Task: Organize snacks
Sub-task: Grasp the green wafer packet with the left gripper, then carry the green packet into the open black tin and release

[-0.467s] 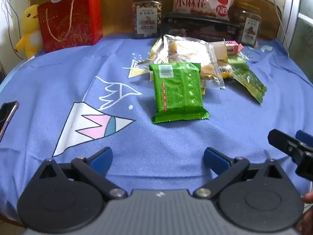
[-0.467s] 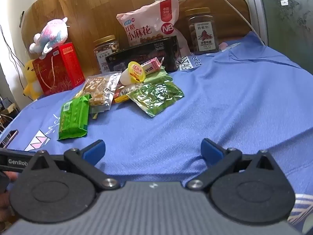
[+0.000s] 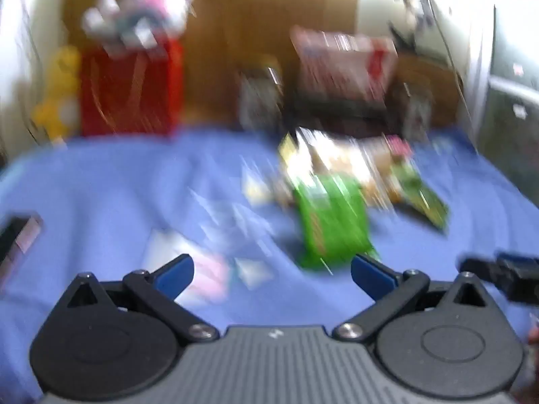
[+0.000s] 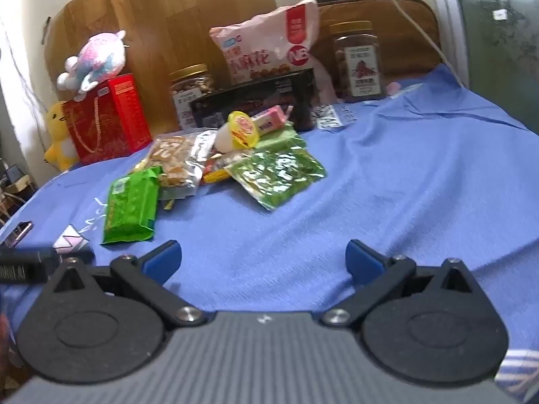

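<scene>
Snack pile lies mid-bed on the bedsheet. Flat wafer pack sits at the pile's near-left end; pea packet at its near-right; jelly cup on top. Behind, along the bed's far edge: gift box at left with plush toy on it, left jar, tray, large bag behind the tray, right jar.

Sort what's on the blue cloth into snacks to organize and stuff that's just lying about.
To organize: green wafer pack, clear cracker bag, green pea bag, jelly cup, pink candy box.

Lying about: red gift box, yellow plush, pink plush, phone.
</scene>
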`<state>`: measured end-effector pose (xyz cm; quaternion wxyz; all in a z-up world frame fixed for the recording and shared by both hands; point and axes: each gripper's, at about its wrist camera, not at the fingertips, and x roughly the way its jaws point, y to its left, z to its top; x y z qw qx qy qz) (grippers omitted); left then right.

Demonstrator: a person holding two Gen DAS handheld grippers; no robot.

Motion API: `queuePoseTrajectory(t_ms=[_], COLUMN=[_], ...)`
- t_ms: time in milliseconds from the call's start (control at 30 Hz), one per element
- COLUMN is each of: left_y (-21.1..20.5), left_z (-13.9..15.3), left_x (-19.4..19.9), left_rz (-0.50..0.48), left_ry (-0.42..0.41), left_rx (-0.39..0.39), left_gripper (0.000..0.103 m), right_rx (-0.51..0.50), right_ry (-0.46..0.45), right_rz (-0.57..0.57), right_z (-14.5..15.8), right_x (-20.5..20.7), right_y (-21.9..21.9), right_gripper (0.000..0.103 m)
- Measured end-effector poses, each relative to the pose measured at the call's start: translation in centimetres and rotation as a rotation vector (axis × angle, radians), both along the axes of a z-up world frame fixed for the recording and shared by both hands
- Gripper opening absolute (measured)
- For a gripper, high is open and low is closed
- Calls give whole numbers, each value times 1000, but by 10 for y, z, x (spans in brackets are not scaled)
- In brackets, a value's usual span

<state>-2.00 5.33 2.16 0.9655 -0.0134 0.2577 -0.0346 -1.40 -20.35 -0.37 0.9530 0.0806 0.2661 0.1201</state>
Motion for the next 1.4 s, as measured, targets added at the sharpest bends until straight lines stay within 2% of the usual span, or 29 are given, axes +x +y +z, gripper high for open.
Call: queuePoseTrajectory(t_ms=[67,100,167,267,400,467,500,567,600,633,700,767,800,867,967,1167,1300,1400], left_y=[10,14,21,30,32,30,32,29,25,20,15,14,16,18,10,-39,-66,-76], left_z=[10,13,18,18,8,-1,-4,-10,-14,-17,-20,-12,-7,9,37,81,90,83], left_x=[6,14,32,63,84,90,91,94,94,94,90,84,80,75,90,181,264,316], left_rz=[-4,-24,-110,-235,-275,-307,-328,-374,-385,-394,-390,-383,-383,-406,-436,-504,-525,-511], left_ry=[-52,-39,3,125,196,224,237,266,281,301,299,296,288,248,195,111,128,177], left_rx=[5,-2,-55,-214,-289,-327,-347,-367,-365,-365,-343,-336,-347,-358,-355,-291,-305,-331], left_gripper=[103,103,103,103,99,83,80,62,57,45,42,42,42,42,42,43,43,43], right_rx=[-7,-17,-41,-77,-120,-140,-152,-170,-176,-181,-199,-197,-192,-164,-105,-93,-73,-59], right_ry=[-24,-35,-38,-26,4,4,5,10,19,20,3,-13,-23,-58,-112,-208,-193,-141], right_rz=[36,66,138,260,375,421,441,468,482,494,511,516,515,519,492,348,265,237], right_z=[0,-1,4,7,6,5,5,1,-1,-3,-1,3,7,20,45,80,91,86], right_x=[3,3,10,19,34,41,44,50,54,57,56,52,49,46,54,119,179,222], right_y=[4,8,18,37,60,70,76,82,86,89,95,94,91,84,67,34,16,11], right_gripper=[97,90,83,69,56,56,56,56,53,49,38,37,33,30,30,30,30,31])
